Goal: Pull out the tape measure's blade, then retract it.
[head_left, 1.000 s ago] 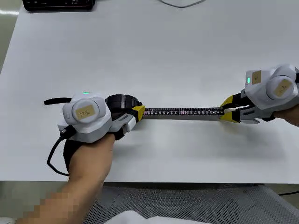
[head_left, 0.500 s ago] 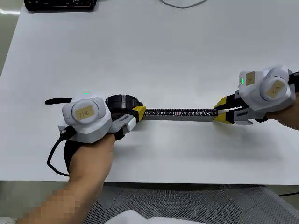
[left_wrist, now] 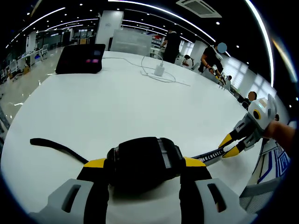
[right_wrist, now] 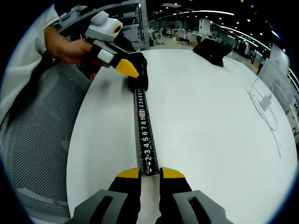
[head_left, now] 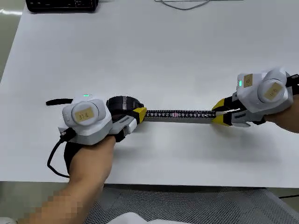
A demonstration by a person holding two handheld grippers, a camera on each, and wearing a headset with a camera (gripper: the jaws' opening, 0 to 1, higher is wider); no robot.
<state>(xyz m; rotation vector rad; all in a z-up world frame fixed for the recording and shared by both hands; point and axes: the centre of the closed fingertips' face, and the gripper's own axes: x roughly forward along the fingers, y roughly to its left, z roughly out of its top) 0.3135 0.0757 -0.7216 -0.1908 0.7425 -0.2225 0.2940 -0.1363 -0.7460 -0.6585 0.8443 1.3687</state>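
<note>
1. Strap, thin and black, lies flat on the white bench out beyond the left side of the left hand-held gripper. In the left gripper view it trails away from the left flank of the tape measure.
2. The left hand-held gripper sits low on the bench. The left hand is behind it, and a black cable loops off its rear toward the near bench edge. Its jaws are drawn in to the width of the tape measure, with one yellow tip against each side of the black case.
3. The tape measure rests on the bench between those jaws. Its mouth faces right, toward the other hand-held gripper.
4. The blade runs out of the case in a straight line from one hand-held gripper to the other. It is dark with pale numerals and has a red mark partway along. It lies low over the bench, and whether it touches the surface cannot be told.
5. The right hand-held gripper has its jaws narrowed on the far end of the blade, with a yellow tip on either side of it. In the right gripper view the blade runs straight ahead from between the tips to the case.
6. The right hand is behind that hand-held gripper.
7. Well beyond both hand-held grippers, at the far bench edge, lie a dark keyboard-like device and a pale cord.
</note>
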